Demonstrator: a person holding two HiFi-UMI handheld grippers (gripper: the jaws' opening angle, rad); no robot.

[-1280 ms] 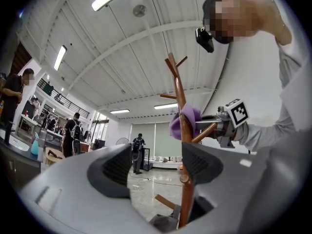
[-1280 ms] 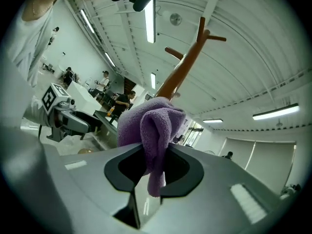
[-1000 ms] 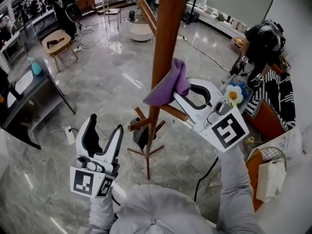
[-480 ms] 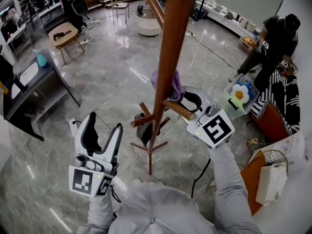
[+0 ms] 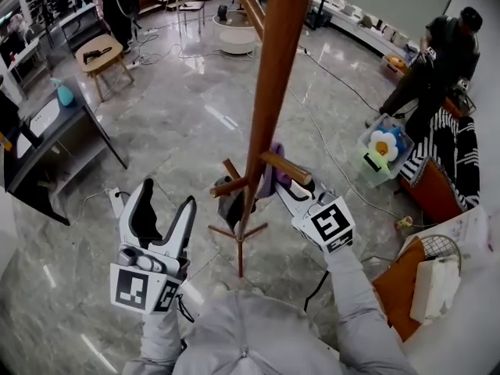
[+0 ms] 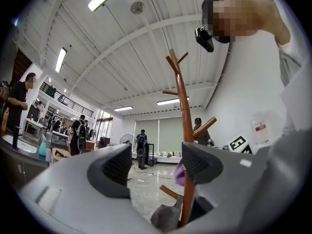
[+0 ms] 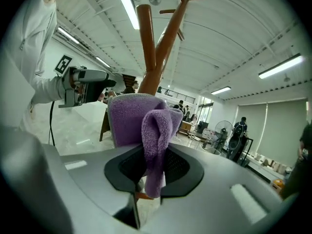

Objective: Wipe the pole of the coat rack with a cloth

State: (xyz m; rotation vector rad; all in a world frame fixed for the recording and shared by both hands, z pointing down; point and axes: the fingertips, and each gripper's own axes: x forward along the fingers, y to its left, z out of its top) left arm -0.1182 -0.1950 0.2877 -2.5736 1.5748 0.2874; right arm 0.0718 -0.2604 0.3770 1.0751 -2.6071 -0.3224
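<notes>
Purple cloth (image 7: 146, 123) clamped in right gripper (image 7: 155, 165) fingers (image 7: 189, 169) beside pole (image 5: 269, 76); left gripper (image 6: 158, 167) fingers (image 6: 117, 167) apart.

No words, numbers or brands I can read. Cubes on my left gripper (image 5: 168, 198), lower left in the head view, and right gripper (image 5: 283, 187), centre right, bear only black-and-white square patterns. A white bottle (image 6: 261, 129) has a red label, illegible.

We are wearing a pale grey top with long sleeves (image 5: 355, 287). We are carrying two light grey grippers with black inner pads: the left gripper (image 5: 169, 197) at 8 o'clock in the head view, the right gripper (image 5: 283, 192) at 4 o'clock. Each is bearing a cube (image 5: 328, 223) with black-and-white square markers. A thin black cable (image 5: 320, 286) is showing beside the right sleeve.
</notes>
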